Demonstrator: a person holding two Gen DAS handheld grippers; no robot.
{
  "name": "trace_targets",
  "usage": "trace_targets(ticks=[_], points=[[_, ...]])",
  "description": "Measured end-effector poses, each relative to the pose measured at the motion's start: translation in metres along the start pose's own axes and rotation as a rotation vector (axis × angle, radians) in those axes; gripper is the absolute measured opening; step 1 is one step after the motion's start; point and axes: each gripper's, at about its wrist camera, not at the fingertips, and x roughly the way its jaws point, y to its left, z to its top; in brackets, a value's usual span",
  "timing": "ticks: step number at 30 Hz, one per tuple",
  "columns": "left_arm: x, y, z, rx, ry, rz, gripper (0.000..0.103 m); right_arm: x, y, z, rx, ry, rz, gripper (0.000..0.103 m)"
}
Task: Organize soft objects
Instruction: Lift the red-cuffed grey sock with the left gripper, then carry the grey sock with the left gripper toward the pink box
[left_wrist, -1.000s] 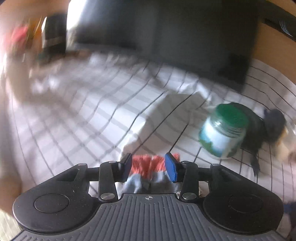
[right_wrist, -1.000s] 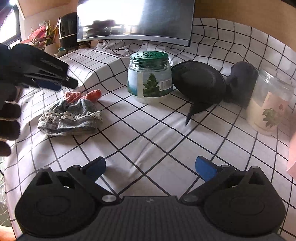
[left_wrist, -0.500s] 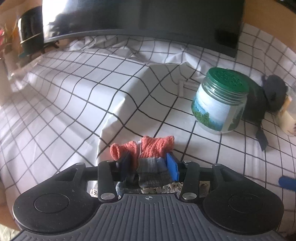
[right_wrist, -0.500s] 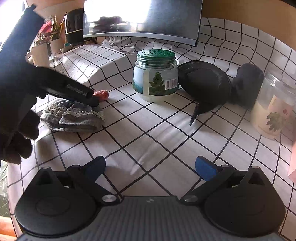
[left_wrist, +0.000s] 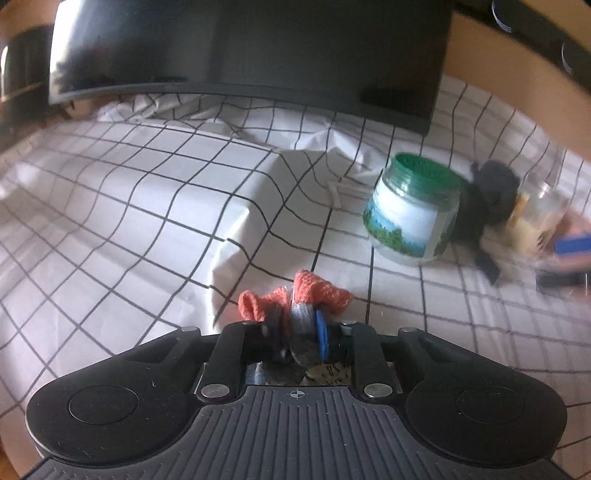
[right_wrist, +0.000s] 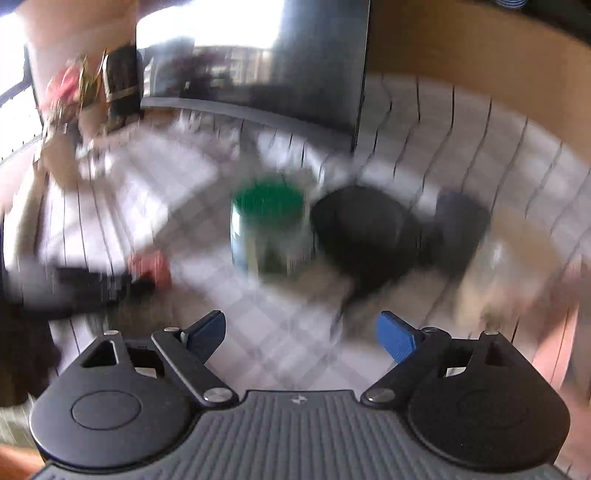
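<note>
Left hand-held gripper (left_wrist: 295, 328): jaws have just been closing and now pinch a small doll garment (left_wrist: 301, 306), a soft piece with a coral knitted top and a grey ribbed lower part, bunched between the blue pads. The garment lies at the near edge of the table (left_wrist: 147, 206), which is covered with a white, wrinkled cloth gridded in black.

Right hand-held gripper (right_wrist: 301, 330): jaws wide apart, having narrowed slightly, nothing between them; view heavily blurred.

A round glass jar (left_wrist: 413, 218) with a green perforated lid stands beside a dark cap (right_wrist: 364, 229).
</note>
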Motion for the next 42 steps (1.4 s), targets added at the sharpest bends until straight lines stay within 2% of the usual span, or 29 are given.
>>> trace_targets(ticks=[2,3,4,7,9,11,14,18,21,26,27,30,33,36,42], points=[[-0.007,0.01,0.008,-0.047,-0.025,-0.037,0.021,0.0,0.006,0.037,0.009,-0.002,0.009,0.083],[-0.011,0.016,0.014,-0.072,-0.038,-0.057,0.021,0.006,0.011,0.06,0.014,0.022,0.019,0.073],[-0.015,0.023,0.023,-0.09,-0.058,-0.075,0.021,0.014,0.015,0.08,0.023,0.058,0.032,0.055],[-0.023,0.04,0.058,-0.09,-0.129,-0.087,0.021,0.062,0.029,0.145,0.1,0.238,0.068,0.034],[-0.022,0.052,0.083,-0.083,-0.16,-0.097,0.021,0.098,0.038,0.171,0.13,0.342,0.048,0.024],[-0.018,0.063,0.1,-0.082,-0.175,-0.104,0.021,0.139,0.047,0.19,0.131,0.432,0.019,0.024],[-0.013,0.082,0.114,-0.099,-0.199,-0.101,0.021,0.195,0.054,0.196,0.163,0.573,-0.039,0.018],[-0.009,0.103,0.118,-0.114,-0.221,-0.1,0.021,0.243,0.065,0.187,0.118,0.672,-0.154,0.018],[-0.006,0.116,0.117,-0.128,-0.217,-0.098,0.021,0.26,0.06,0.178,0.137,0.71,-0.183,0.018],[-0.002,0.125,0.112,-0.137,-0.199,-0.106,0.021,0.264,0.059,0.175,0.129,0.708,-0.18,0.014],[0.0,0.126,0.113,-0.134,-0.194,-0.108,0.021,0.26,0.059,0.175,0.121,0.699,-0.182,0.004],[-0.001,0.126,0.116,-0.115,-0.185,-0.104,0.021,0.235,0.06,0.18,0.121,0.668,-0.14,0.002],[-0.002,0.118,0.126,-0.065,-0.18,-0.109,0.021,0.188,0.063,0.191,0.132,0.602,-0.072,0.002],[-0.004,0.103,0.139,-0.005,-0.176,-0.111,0.021,0.123,0.065,0.205,0.145,0.496,0.014,0.0],[-0.01,0.061,0.166,0.082,-0.203,-0.155,0.021,0.006,0.045,0.234,0.147,0.274,0.054,0.0]])
